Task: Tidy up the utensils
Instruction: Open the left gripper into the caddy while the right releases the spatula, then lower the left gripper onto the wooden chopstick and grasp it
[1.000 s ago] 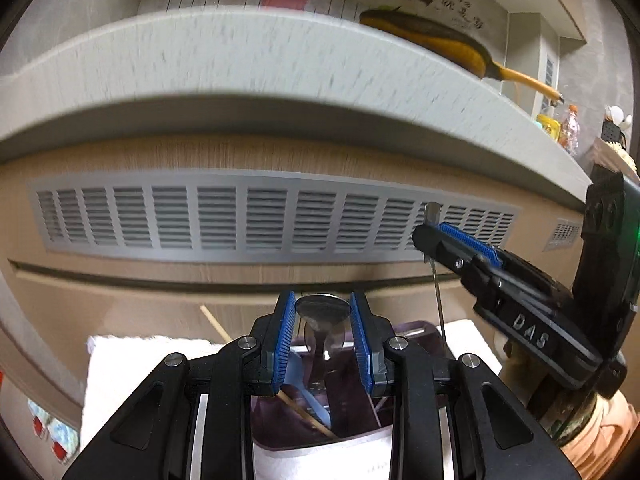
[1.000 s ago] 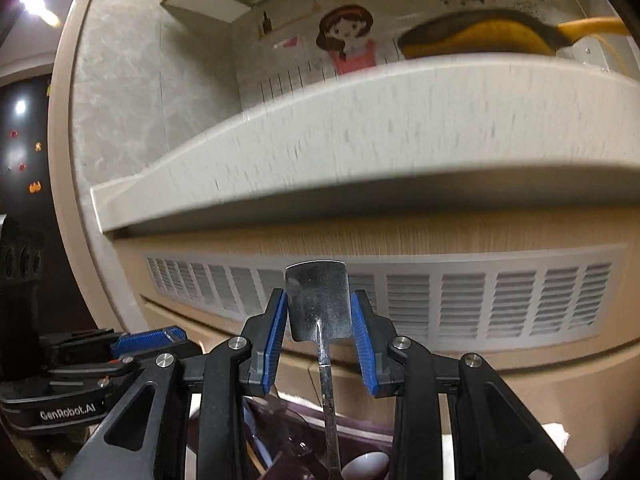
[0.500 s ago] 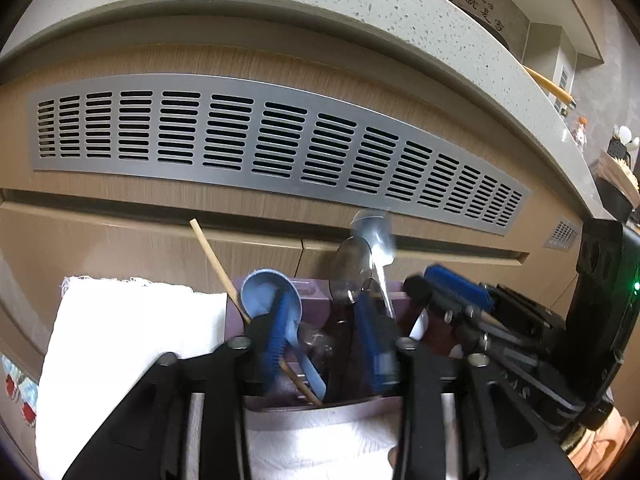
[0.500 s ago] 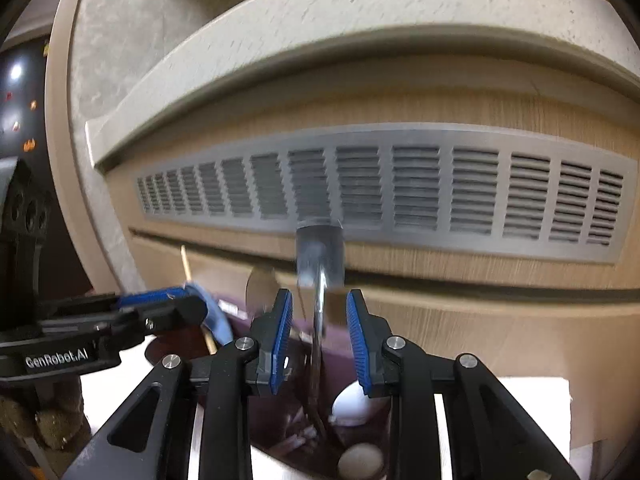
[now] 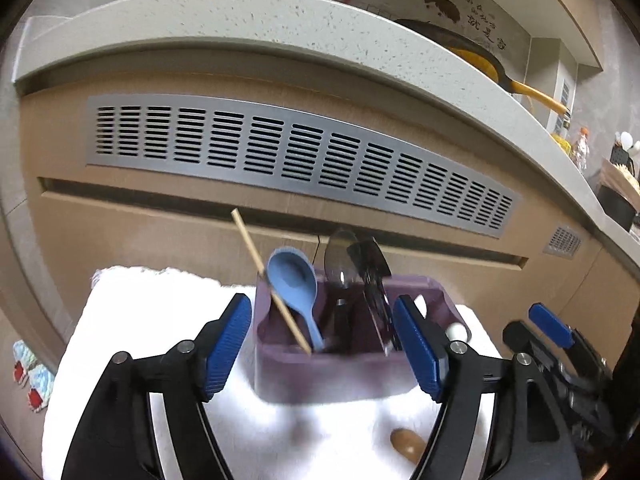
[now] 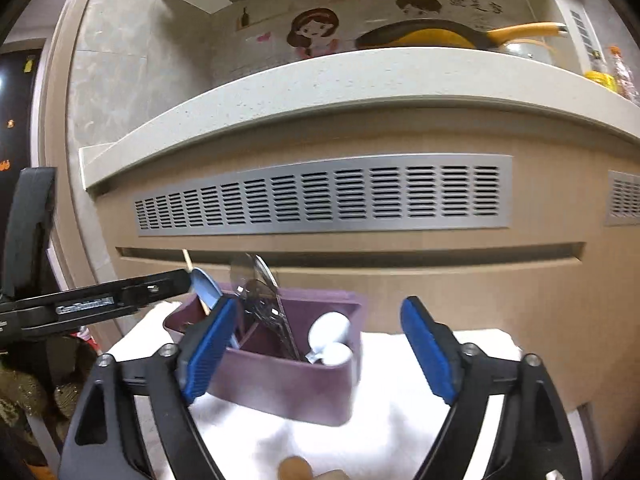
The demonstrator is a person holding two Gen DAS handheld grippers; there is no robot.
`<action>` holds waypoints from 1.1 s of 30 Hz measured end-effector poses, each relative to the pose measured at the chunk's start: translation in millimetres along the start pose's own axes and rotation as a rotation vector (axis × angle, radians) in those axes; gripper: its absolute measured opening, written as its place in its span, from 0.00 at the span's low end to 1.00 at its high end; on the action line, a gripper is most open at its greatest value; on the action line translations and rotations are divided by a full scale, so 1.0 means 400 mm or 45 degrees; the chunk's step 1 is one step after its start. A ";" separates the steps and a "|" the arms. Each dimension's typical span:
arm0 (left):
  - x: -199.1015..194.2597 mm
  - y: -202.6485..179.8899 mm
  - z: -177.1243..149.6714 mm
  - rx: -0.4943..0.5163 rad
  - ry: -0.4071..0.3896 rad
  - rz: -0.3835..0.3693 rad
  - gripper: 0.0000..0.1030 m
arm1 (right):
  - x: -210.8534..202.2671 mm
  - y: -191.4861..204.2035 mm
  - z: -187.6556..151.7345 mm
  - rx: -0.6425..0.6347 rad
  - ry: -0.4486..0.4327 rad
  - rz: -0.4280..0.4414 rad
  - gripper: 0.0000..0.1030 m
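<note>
Both tools, the left tool (image 5: 324, 344) and the right tool (image 6: 316, 346), are opening with nothing between their jaws, because the spoons (image 5: 292, 280) now stand in the purple box (image 6: 280, 384) on the white towel (image 5: 160, 320), just in front.

Matt plastic caddy (image 5: 344, 376); fluffy white cloth (image 5: 132, 320)
</note>
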State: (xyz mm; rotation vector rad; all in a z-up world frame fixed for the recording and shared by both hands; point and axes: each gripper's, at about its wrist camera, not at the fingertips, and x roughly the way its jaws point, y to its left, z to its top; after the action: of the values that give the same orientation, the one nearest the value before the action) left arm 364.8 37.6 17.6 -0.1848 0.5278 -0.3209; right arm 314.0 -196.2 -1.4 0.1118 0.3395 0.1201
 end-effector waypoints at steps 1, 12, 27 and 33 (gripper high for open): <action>-0.011 0.000 -0.010 0.003 0.002 0.004 0.75 | -0.011 -0.017 -0.008 0.026 0.023 -0.012 0.80; -0.109 -0.065 -0.216 0.154 0.283 0.017 0.75 | -0.042 -0.031 -0.085 -0.012 0.347 0.010 0.80; -0.238 -0.002 -0.428 0.009 0.285 0.080 0.75 | -0.208 -0.010 -0.279 -0.221 0.439 -0.059 0.80; -0.250 0.009 -0.438 0.025 0.331 0.110 0.75 | -0.216 -0.038 -0.280 -0.164 0.472 -0.056 0.80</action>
State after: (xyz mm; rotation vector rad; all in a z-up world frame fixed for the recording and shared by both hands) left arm 192.9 59.7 -85.6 -0.1006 0.7871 -0.2668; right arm 196.7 -212.8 -80.2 -0.0467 0.7023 0.1185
